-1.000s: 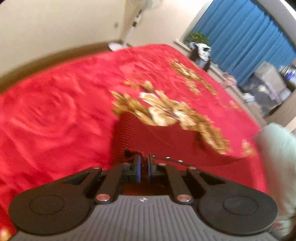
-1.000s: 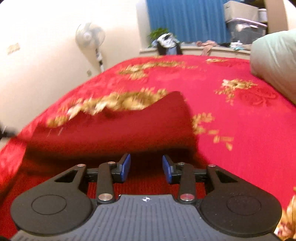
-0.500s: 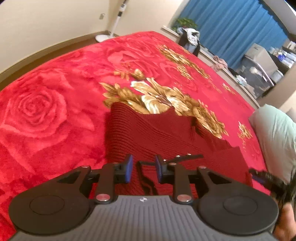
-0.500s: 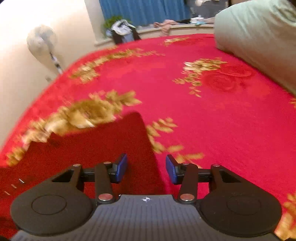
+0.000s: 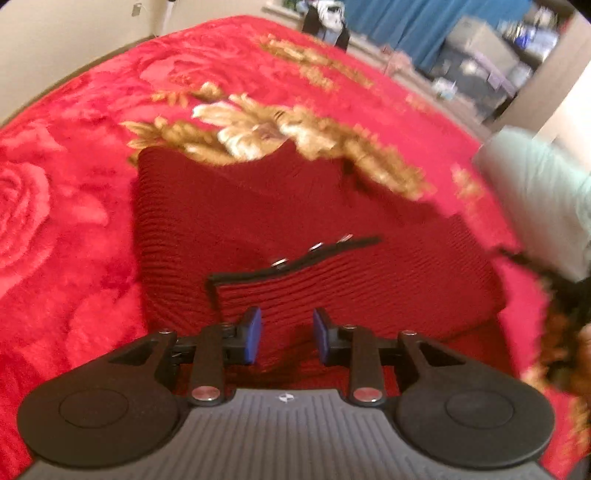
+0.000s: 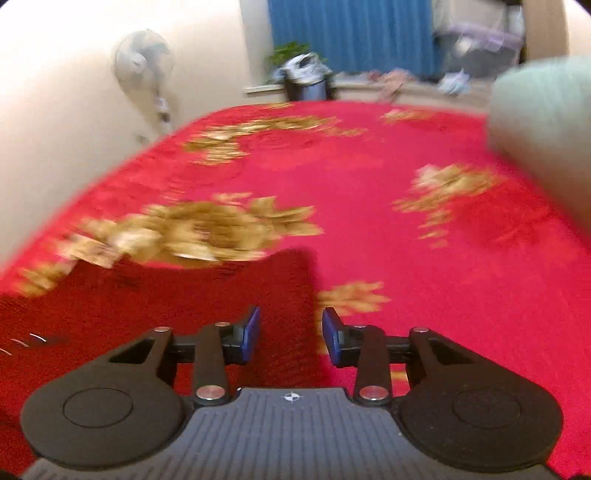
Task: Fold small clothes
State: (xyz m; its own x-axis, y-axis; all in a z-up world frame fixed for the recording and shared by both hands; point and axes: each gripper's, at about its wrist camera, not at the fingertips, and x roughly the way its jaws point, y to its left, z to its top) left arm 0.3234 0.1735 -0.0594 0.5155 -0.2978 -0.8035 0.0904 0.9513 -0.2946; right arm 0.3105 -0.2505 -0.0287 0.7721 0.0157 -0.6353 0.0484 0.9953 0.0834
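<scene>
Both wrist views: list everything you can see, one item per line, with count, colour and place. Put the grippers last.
knit garment: one, dark red with a black trim strip, lying folded on the blanket.
blanket: one, bright red with gold flowers, covering the bed.
pillow: one, pale green, far right of the bed.
fan: one, white, by the left wall.
curtain: one, blue, along the back wall.
left gripper: one, black with blue pads, jaws opening, over the garment, nothing gripped.
right gripper: one, black with blue pads, jaws closing over the garment's right edge, not pinching it.
</scene>
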